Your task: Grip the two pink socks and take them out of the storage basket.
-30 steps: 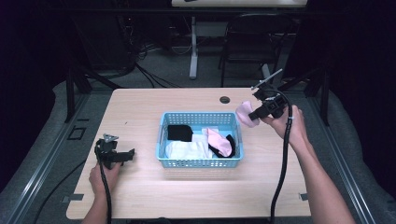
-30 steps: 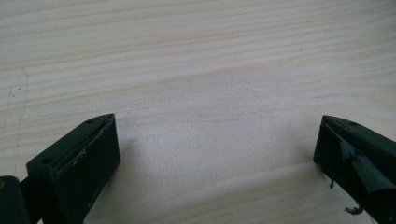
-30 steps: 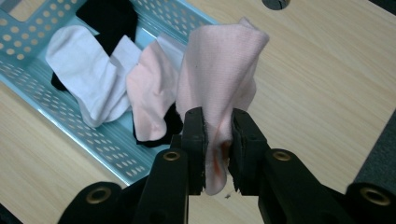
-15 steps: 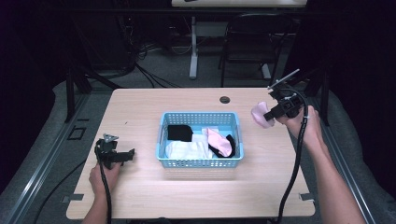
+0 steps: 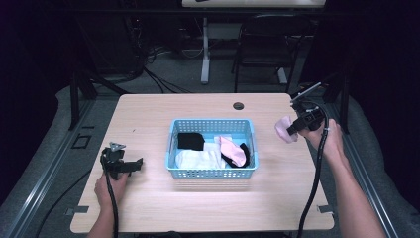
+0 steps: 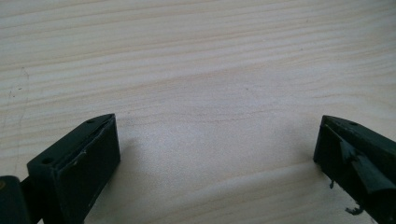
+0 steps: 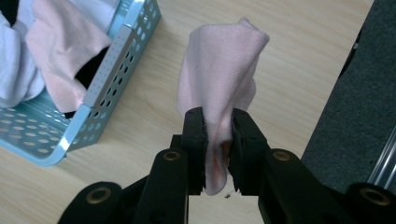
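A light blue basket (image 5: 212, 173) (image 7: 102, 77) stands mid-table and holds black, white and pink socks. My right gripper (image 5: 292, 130) (image 7: 218, 123) is shut on a pale pink sock (image 5: 284, 129) (image 7: 219, 70), held above the table to the right of the basket. The sock hangs bunched out of the jaws. My left gripper (image 5: 134, 164) (image 6: 217, 158) rests low over bare wood at the table's front left, open, with nothing between its fingers.
Inside the basket lie a black sock (image 5: 190, 141), a white sock (image 5: 198, 159) and a pink sock (image 5: 232, 150). A round cable hole (image 5: 238, 105) sits near the back edge. The table's right edge and dark floor (image 7: 359, 93) lie close to my right gripper.
My right gripper has carried the pink sock from above the basket's right rim out to the right, toward the table's edge. The left gripper has stayed put.
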Demonstrator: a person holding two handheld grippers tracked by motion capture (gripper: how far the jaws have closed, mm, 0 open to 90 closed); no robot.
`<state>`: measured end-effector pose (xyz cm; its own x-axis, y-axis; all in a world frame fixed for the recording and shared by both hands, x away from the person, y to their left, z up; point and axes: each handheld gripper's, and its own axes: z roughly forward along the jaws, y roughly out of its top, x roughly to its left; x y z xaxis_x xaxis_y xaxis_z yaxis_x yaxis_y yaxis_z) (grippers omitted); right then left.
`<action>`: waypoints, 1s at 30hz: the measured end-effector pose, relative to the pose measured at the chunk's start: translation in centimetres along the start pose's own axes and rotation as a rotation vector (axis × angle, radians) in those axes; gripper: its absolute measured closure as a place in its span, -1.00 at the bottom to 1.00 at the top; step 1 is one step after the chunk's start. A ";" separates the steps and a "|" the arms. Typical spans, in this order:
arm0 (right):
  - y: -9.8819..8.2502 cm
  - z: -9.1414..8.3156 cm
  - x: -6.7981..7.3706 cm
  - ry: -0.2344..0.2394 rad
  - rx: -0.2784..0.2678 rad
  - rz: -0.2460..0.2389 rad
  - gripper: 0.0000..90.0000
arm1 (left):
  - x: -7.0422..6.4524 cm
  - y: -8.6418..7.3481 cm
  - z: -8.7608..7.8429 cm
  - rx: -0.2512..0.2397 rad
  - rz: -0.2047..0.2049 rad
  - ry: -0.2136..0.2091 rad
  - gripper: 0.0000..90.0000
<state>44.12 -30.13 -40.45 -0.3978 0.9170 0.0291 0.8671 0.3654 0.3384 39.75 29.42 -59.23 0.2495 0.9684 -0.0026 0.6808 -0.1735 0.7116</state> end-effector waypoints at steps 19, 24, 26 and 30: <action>-1.3 7.0 -1.0 0.034 0.116 0.065 0.71 | 0.0 0.0 0.0 0.001 0.000 -0.001 -0.99; -1.6 7.8 -1.2 0.036 0.138 0.082 0.69 | 0.0 0.0 0.0 0.000 -0.001 0.000 -0.99; -1.8 8.5 -1.3 0.036 0.141 0.101 0.64 | 0.0 0.0 0.0 0.000 -0.001 0.000 -0.99; -1.9 8.8 -1.5 0.035 0.157 0.114 0.44 | 0.0 0.0 0.0 0.001 0.000 -0.001 -0.99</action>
<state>45.70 -30.85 -49.46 -0.3026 0.9486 0.0928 0.9420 0.2828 0.1807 39.74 29.42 -59.22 0.2499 0.9683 -0.0032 0.6815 -0.1735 0.7109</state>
